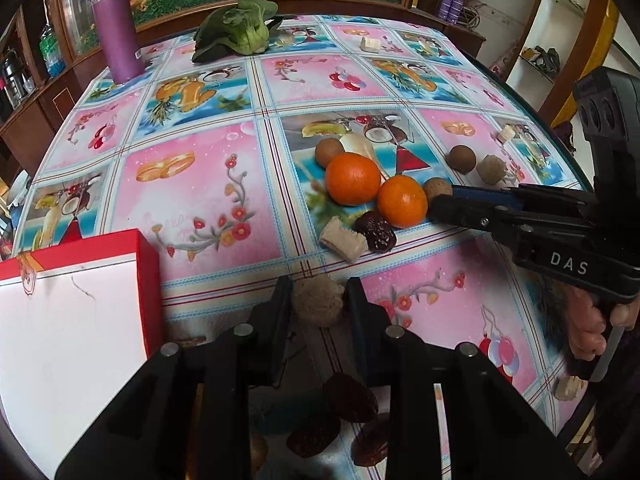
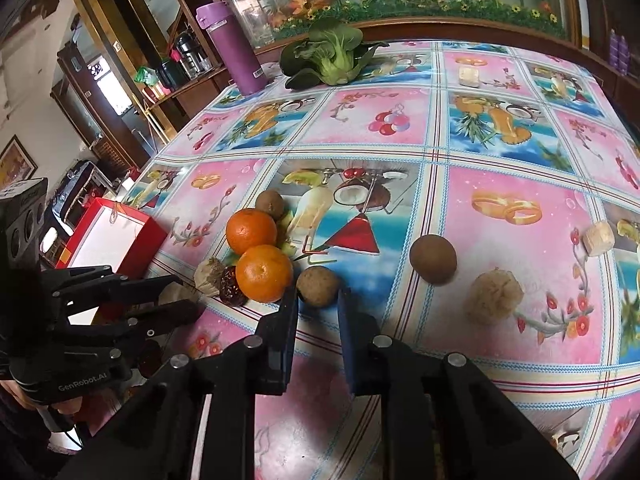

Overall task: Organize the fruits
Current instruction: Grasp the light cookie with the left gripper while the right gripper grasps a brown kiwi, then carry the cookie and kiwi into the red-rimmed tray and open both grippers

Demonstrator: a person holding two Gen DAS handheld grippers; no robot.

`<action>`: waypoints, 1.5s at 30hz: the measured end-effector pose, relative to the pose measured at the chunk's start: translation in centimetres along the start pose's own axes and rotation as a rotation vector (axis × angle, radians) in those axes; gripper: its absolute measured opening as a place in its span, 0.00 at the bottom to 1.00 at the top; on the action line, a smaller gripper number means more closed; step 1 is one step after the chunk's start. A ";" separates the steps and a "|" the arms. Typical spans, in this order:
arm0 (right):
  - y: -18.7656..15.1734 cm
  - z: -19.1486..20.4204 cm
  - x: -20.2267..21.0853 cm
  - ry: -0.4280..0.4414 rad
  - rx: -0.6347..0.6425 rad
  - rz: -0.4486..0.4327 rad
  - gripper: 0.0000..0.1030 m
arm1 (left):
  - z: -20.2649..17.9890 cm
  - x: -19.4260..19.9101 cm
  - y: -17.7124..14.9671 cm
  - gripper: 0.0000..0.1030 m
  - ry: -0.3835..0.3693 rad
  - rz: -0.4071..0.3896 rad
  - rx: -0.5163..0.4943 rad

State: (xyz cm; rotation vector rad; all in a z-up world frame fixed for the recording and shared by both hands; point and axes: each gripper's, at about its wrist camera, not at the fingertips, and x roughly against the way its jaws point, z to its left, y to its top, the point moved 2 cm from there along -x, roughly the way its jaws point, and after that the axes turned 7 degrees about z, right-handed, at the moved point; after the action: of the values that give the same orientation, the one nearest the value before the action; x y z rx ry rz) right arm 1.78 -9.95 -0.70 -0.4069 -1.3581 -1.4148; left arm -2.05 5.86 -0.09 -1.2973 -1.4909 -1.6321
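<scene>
My left gripper [image 1: 318,300] sits low over the table [image 1: 200,184], jaws part open around a pale tan lumpy ball [image 1: 318,305] — both fingers right beside it, can't tell if they actually press it. My right gripper [image 2: 318,300] is also part open, empty, tips either side of a small brown round fruit [image 2: 318,286] but not closed on it; left fingertip sits just beside the near orange [image 2: 264,273]. Second orange [image 2: 251,230] touches the first, further back, with another small brown fruit [image 2: 269,203] behind it. A dark wrinkled date [image 2: 231,285] and a pale chunk [image 2: 209,275] lie against the near orange on its left. To the right, apart from the cluster — a bigger brown fruit [image 2: 433,259] and another tan lumpy ball [image 2: 493,297]. Red box [image 1: 68,320] with white inside sits at the near left table edge. More dark dates [image 1: 348,396] lie under my left gripper. Purple bottle [image 1: 114,20] and leafy green vegetable [image 1: 236,30] at the far side
</scene>
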 end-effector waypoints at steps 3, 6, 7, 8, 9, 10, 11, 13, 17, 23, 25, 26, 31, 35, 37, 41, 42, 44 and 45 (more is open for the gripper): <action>0.1 0.1 -0.2 -0.015 0.005 -0.005 0.18 | 0.0 0.1 -0.2 0.28 -0.003 -0.001 0.013; 0.2 0.1 -0.3 -0.028 0.012 -0.019 0.18 | 0.0 0.2 -0.5 0.28 -0.004 -0.004 0.020; 0.3 0.1 -0.3 -0.031 0.016 -0.022 0.18 | 0.0 0.2 -0.5 0.28 -0.005 -0.004 0.025; 0.3 0.0 -0.3 -0.030 0.016 -0.024 0.18 | 0.0 0.3 -0.6 0.28 -0.008 -0.005 0.032; 0.2 0.0 -0.3 -0.029 0.016 -0.025 0.18 | 0.1 0.3 -0.7 0.28 -0.011 -0.004 0.040; 0.2 0.0 -0.2 -0.029 0.017 -0.027 0.17 | 0.2 0.4 -0.7 0.28 -0.012 -0.004 0.047; 0.2 0.0 -0.2 -0.030 0.016 -0.029 0.17 | 0.2 0.5 -0.8 0.28 -0.012 -0.005 0.057; 0.1 -0.1 0.0 -0.033 0.007 -0.028 0.17 | 0.4 0.9 -0.9 0.28 -0.016 -0.018 0.072; -0.3 0.9 1.5 -0.035 0.025 -0.047 0.17 | 1.0 3.1 -1.5 0.28 -0.008 -0.065 0.100; -1.2 6.1 4.1 -0.005 0.122 -0.071 0.17 | 3.5 7.5 -3.8 0.28 0.037 -0.148 0.178; -1.5 8.1 4.1 0.016 0.149 -0.068 0.17 | 4.6 8.9 -5.0 0.29 0.063 -0.176 0.205; -1.6 9.5 4.0 0.034 0.167 -0.065 0.17 | 5.0 9.5 -5.6 0.29 0.084 -0.187 0.214; -1.9 16.3 2.0 0.109 0.258 -0.030 0.17 | 9.9 11.7 -9.2 0.29 0.188 -0.208 0.319; -1.1 21.6 -1.0 0.152 0.315 0.015 0.17 | 14.9 11.7 -11.1 0.29 0.268 -0.188 0.435; -0.5 23.5 -2.7 0.154 0.327 0.046 0.17 | 17.3 11.0 -11.7 0.29 0.304 -0.163 0.494; 0.9 26.7 -6.3 0.130 0.339 0.107 0.17 | 20.5 9.6 -12.5 0.29 0.344 -0.125 0.563; 1.1 27.2 -7.0 0.117 0.337 0.118 0.17 | 21.1 9.3 -12.6 0.29 0.347 -0.120 0.577; 1.3 27.7 -8.1 0.099 0.333 0.134 0.17 | 21.7 9.1 -12.6 0.29 0.360 -0.119 0.587; 1.5 28.0 -8.7 0.096 0.326 0.147 0.17 | 22.0 8.9 -12.5 0.29 0.365 -0.115 0.591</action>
State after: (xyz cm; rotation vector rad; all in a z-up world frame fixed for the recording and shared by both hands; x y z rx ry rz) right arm -5.37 18.44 0.98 -0.2155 -1.4201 -1.0567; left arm -10.36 31.27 0.94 -0.5686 -1.6548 -1.2589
